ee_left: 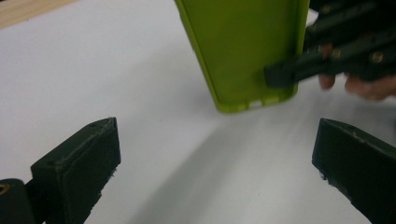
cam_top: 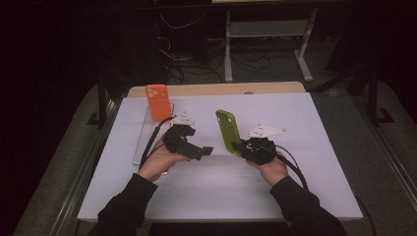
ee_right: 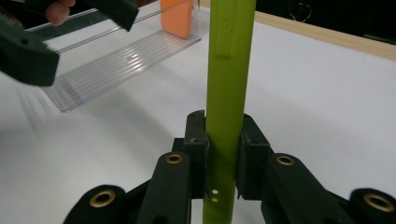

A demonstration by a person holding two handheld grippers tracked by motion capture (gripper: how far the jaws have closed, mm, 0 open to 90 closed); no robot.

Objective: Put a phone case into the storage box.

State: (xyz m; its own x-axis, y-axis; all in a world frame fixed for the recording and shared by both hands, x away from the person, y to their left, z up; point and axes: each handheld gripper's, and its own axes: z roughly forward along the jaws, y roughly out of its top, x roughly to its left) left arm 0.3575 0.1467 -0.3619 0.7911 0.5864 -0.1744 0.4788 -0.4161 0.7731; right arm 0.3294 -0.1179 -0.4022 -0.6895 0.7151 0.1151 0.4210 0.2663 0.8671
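Observation:
A lime green phone case (cam_top: pixel 227 132) is held upright above the white mat, and my right gripper (cam_top: pixel 239 146) is shut on its lower edge. In the right gripper view the case (ee_right: pixel 229 70) stands edge-on between the two pads, which press its sides. My left gripper (cam_top: pixel 204 150) points right toward the case with open, empty jaws. In the left gripper view the case (ee_left: pixel 243 51) hangs ahead of that gripper (ee_left: pixel 217 158), with one right finger (ee_left: pixel 285 74) on its face. An orange phone case (cam_top: pixel 158 102) stands upright at the far end of a clear rack (cam_top: pixel 142 137).
The white mat (cam_top: pixel 211 191) covers a wooden table whose edge (cam_top: pixel 216 89) shows at the back. The clear ribbed rack (ee_right: pixel 116 65) lies along the mat's left side. Beyond the table are dark floor, cables and a white stand (cam_top: pixel 268 29).

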